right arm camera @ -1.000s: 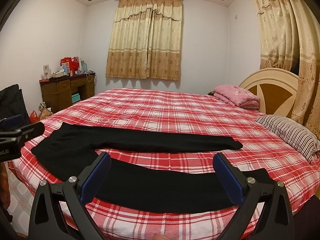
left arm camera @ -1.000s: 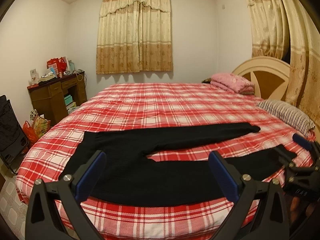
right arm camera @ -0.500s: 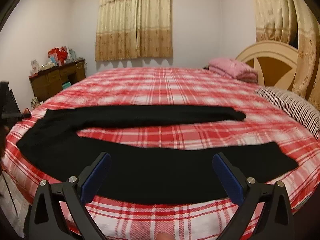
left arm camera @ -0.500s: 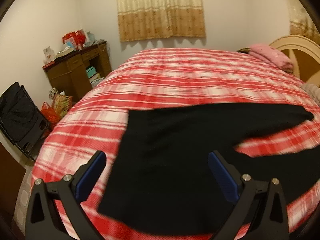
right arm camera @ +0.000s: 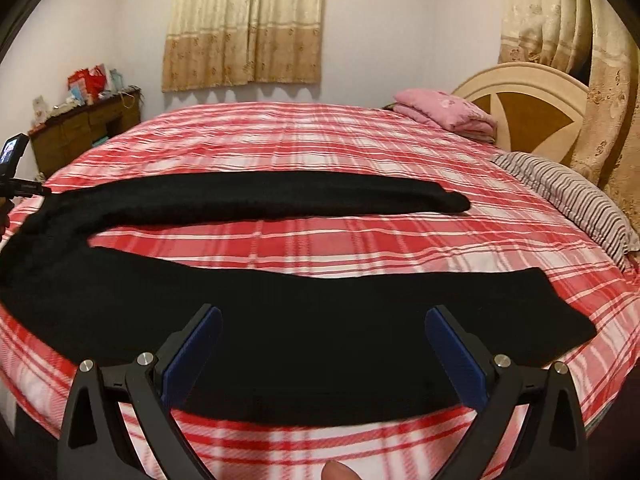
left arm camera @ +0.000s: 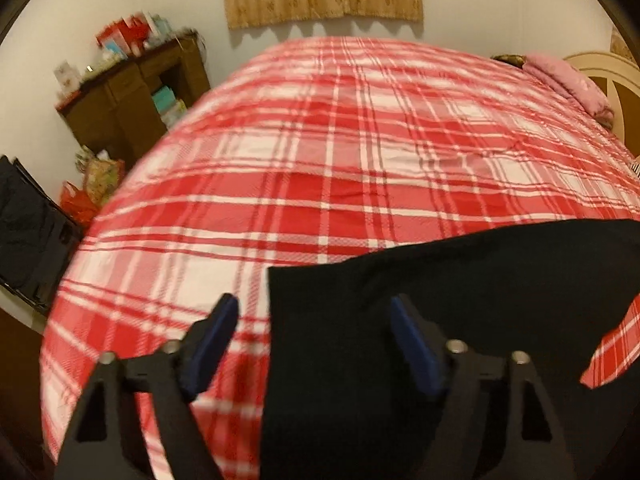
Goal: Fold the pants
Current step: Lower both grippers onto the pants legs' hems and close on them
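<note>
Black pants (right arm camera: 280, 320) lie flat across the near part of a red plaid bed (right arm camera: 320, 148), waist at the left, both legs running right with a gap between them. My right gripper (right arm camera: 323, 314) hovers open over the near leg, nothing between its pads. In the left wrist view the waist corner of the pants (left arm camera: 460, 300) fills the lower right. My left gripper (left arm camera: 313, 304) points steeply down at it with its jaws closing; the waist's left edge runs between the fingers, and the pads do not press on it. The left gripper (right arm camera: 16, 184) also shows at the far left of the right wrist view.
A brown dresser (left arm camera: 132, 96) with clutter stands by the left wall, bags (left arm camera: 92, 184) and a black chair (left arm camera: 28, 232) on the floor near it. A folded pink blanket (right arm camera: 444, 114), striped pillow (right arm camera: 568, 196) and round headboard (right arm camera: 528, 108) lie at the right.
My left gripper swung left and down onto the waist end of the pants, and its jaws have narrowed. My right gripper sank closer to the near leg.
</note>
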`<state>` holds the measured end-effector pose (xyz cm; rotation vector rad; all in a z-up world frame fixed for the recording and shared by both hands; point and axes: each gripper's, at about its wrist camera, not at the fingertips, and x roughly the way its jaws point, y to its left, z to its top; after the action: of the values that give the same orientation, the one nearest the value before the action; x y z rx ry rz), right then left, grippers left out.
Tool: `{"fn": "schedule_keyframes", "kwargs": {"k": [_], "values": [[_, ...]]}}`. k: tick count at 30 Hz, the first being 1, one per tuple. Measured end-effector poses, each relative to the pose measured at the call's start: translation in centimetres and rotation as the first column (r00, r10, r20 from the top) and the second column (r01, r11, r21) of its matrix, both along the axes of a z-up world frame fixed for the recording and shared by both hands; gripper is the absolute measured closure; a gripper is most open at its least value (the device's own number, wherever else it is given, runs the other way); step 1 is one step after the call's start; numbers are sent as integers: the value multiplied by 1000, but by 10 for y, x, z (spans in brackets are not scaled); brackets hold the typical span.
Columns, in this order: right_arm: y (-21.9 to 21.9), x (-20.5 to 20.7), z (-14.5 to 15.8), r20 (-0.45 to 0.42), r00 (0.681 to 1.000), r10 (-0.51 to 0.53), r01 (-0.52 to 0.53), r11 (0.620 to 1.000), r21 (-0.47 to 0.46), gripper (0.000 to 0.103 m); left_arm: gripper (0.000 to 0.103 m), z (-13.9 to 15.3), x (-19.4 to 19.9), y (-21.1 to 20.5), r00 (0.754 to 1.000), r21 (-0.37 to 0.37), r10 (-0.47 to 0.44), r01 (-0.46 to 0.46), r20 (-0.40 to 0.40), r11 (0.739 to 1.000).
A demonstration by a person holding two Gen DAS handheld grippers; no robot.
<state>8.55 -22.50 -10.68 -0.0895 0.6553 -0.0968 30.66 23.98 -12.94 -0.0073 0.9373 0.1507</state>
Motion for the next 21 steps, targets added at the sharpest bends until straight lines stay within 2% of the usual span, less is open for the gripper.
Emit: {"fn": "schedule_keyframes", "kwargs": {"k": [4, 5, 6, 8, 15, 17, 19, 20, 21], "values": [[-11, 11, 3, 4, 1000, -16, 16, 1000, 4, 1, 29, -12, 14, 8, 999, -34, -17, 16, -28, 999], [-13, 15, 2, 2, 1000, -18, 18, 1000, 5, 1, 32, -15, 17, 9, 999, -40, -28, 26, -36, 999], [-15, 19, 3, -1, 1000, -18, 18, 1000, 3, 1, 38, -18, 19, 10, 998, -47, -36, 34, -43, 998], [-19, 28, 3, -2, 1000, -18, 18, 1000, -5, 1, 39, -27, 22, 12, 997, -57, -42, 38, -68, 998], [-49, 59, 16, 8, 1000, -22, 22, 999, 36, 4, 41, -29, 24, 9, 995, -31, -77, 76, -64, 997], [-60, 67, 19, 12, 999, -31, 31, 999, 36, 19, 49, -27, 24, 6, 994, -3, -87, 87, -62, 996], [-77, 81, 20, -9, 999, -49, 49, 998, 32, 30, 66, -25, 23, 1, 992, 8, -111, 111, -58, 994], [-87, 88, 21, -23, 998, -60, 61, 997, 43, 38, 69, -24, 24, -1, 991, -1, -123, 123, -56, 992], [-103, 98, 22, -40, 996, -79, 82, 994, 74, 42, 72, -24, 24, -2, 991, 0, -124, 124, -55, 992]]}}
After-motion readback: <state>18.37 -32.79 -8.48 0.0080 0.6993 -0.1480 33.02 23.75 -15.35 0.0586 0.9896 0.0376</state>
